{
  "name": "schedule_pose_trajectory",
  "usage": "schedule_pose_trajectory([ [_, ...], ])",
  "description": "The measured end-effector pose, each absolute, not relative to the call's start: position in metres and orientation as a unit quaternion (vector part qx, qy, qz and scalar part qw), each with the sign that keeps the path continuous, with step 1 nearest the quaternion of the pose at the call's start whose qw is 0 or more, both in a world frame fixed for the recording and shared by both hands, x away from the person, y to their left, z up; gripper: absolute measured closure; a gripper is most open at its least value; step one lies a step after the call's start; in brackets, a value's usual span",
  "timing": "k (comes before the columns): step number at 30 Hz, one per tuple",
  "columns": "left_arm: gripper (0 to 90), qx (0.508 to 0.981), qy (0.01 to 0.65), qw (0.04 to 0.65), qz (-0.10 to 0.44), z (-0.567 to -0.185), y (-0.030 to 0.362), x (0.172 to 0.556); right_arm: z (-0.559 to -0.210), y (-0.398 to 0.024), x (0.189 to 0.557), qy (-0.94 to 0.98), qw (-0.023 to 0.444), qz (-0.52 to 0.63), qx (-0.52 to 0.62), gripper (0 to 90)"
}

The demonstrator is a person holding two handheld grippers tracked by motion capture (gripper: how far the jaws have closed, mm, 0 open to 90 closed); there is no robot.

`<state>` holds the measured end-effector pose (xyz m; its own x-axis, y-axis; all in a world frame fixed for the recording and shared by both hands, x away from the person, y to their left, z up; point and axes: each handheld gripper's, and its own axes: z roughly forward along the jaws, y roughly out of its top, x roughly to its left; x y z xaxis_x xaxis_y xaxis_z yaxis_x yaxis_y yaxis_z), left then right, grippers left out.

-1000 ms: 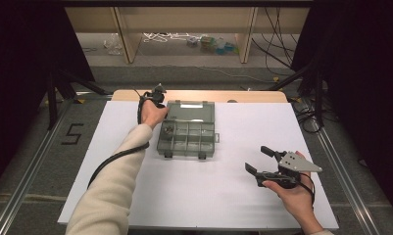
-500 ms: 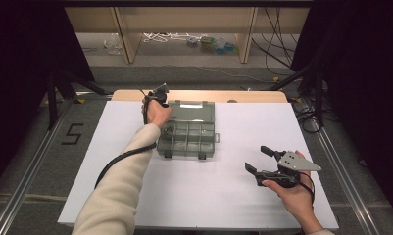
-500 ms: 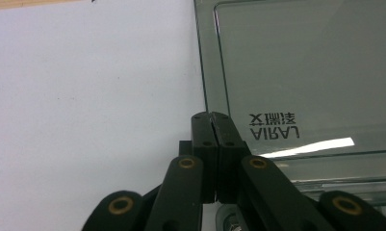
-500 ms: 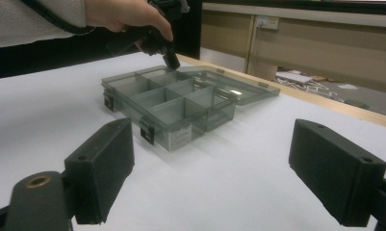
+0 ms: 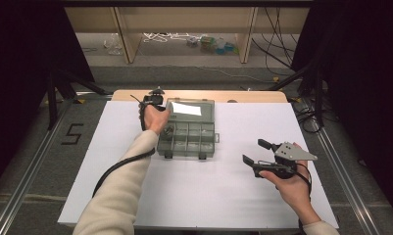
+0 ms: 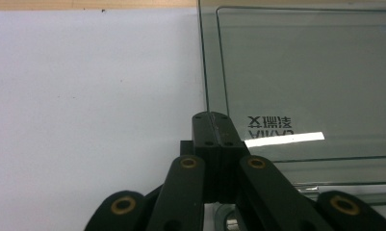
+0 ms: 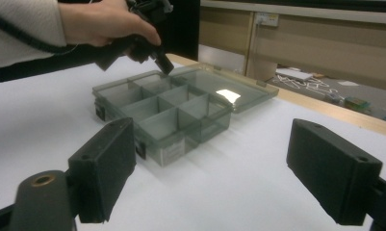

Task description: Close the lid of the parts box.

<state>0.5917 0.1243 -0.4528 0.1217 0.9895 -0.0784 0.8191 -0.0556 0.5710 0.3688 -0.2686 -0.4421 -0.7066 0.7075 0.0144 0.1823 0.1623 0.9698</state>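
Note:
A smoky transparent compartment box [image 5: 186,139] lies open in the middle of the white table, its several compartments looking empty. Its lid [image 5: 190,108] lies flat behind it. My left gripper [image 7: 164,67] points steeply down at the box's rear left corner, by the hinge. In the left gripper view its jaws [image 6: 212,130] are pressed together over the lid's left edge [image 6: 203,72], with nothing seen between them. My right gripper [image 5: 254,152] is held just above the table to the right of the box. Its jaws [image 7: 218,173] stand wide apart and hold nothing.
The white table top [image 5: 233,196] ends in a wooden strip [image 5: 199,94] at the far side. A black cable [image 5: 118,166] trails from the left gripper along the sleeve. Shelving and loose cables [image 5: 184,39] lie on the floor beyond.
The left forearm has shifted slightly to the right. Both grippers stay where they were.

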Motion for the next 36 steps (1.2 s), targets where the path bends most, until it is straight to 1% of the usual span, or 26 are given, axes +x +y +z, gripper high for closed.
schedule_pose_trajectory([
  [3,90.0,0.709,0.631,0.26,0.178,-0.454,0.126,0.587,-0.435,-0.263,0.379,0.73,0.247,0.563,0.299,19.3],
  [5,90.0,0.707,0.626,0.27,0.19,-0.456,0.127,0.585,-0.431,-0.258,0.384,0.735,0.238,0.561,0.298,20.6],
  [8,90.0,0.7,0.628,0.283,0.19,-0.458,0.129,0.582,-0.427,-0.25,0.395,0.735,0.242,0.559,0.298,21.5],
  [10,90.0,0.698,0.626,0.289,0.193,-0.458,0.129,0.58,-0.424,-0.243,0.404,0.739,0.236,0.554,0.302,21.9],
  [12,90.0,0.695,0.624,0.297,0.198,-0.459,0.13,0.578,-0.42,-0.236,0.415,0.745,0.229,0.546,0.306,24.2],
  [17,90.0,0.686,0.62,0.317,0.211,-0.463,0.131,0.573,-0.416,-0.22,0.447,0.749,0.222,0.518,0.349,24.6],
  [18,90.0,0.685,0.618,0.32,0.215,-0.464,0.132,0.572,-0.416,-0.217,0.455,0.751,0.215,0.505,0.367,24.6],
  [19,90.0,0.68,0.624,0.322,0.212,-0.464,0.131,0.571,-0.416,-0.214,0.462,0.753,0.195,0.496,0.386,24.5],
  [21,90.0,0.681,0.619,0.329,0.214,-0.465,0.132,0.57,-0.417,-0.209,0.478,0.753,0.176,0.483,0.411,24.0],
  [22,90.0,0.681,0.617,0.332,0.216,-0.466,0.133,0.569,-0.418,-0.206,0.488,0.76,0.158,0.47,0.42,23.8],
  [23,90.0,0.692,0.6,0.332,0.225,-0.466,0.136,0.57,-0.419,-0.203,0.494,0.758,0.158,0.469,0.424,23.8],
  [24,90.0,0.694,0.597,0.332,0.227,-0.467,0.136,0.57,-0.419,-0.2,0.501,0.755,0.155,0.466,0.435,23.8],
  [25,90.0,0.714,0.567,0.332,0.242,-0.467,0.141,0.572,-0.42,-0.197,0.508,0.75,0.154,0.465,0.444,24.3],
  [26,90.0,0.691,0.598,0.334,0.228,-0.467,0.136,0.569,-0.422,-0.193,0.516,0.747,0.152,0.464,0.451,25.7],
  [27,90.0,0.681,0.611,0.337,0.222,-0.468,0.133,0.567,-0.423,-0.191,0.521,0.748,0.151,0.462,0.452,26.5],
  [32,90.0,0.679,0.617,0.332,0.219,-0.467,0.133,0.567,-0.435,-0.181,0.55,0.749,0.148,0.433,0.479,33.8],
  [33,90.0,0.678,0.618,0.332,0.219,-0.467,0.133,0.567,-0.437,-0.178,0.554,0.743,0.14,0.427,0.496,35.8],
  [35,90.0,0.68,0.615,0.334,0.218,-0.468,0.134,0.567,-0.44,-0.176,0.563,0.748,0.146,0.418,0.493,39.1],
  [36,90.0,0.678,0.617,0.333,0.219,-0.467,0.133,0.567,-0.441,-0.174,0.567,0.749,0.143,0.405,0.505,40.3],
])
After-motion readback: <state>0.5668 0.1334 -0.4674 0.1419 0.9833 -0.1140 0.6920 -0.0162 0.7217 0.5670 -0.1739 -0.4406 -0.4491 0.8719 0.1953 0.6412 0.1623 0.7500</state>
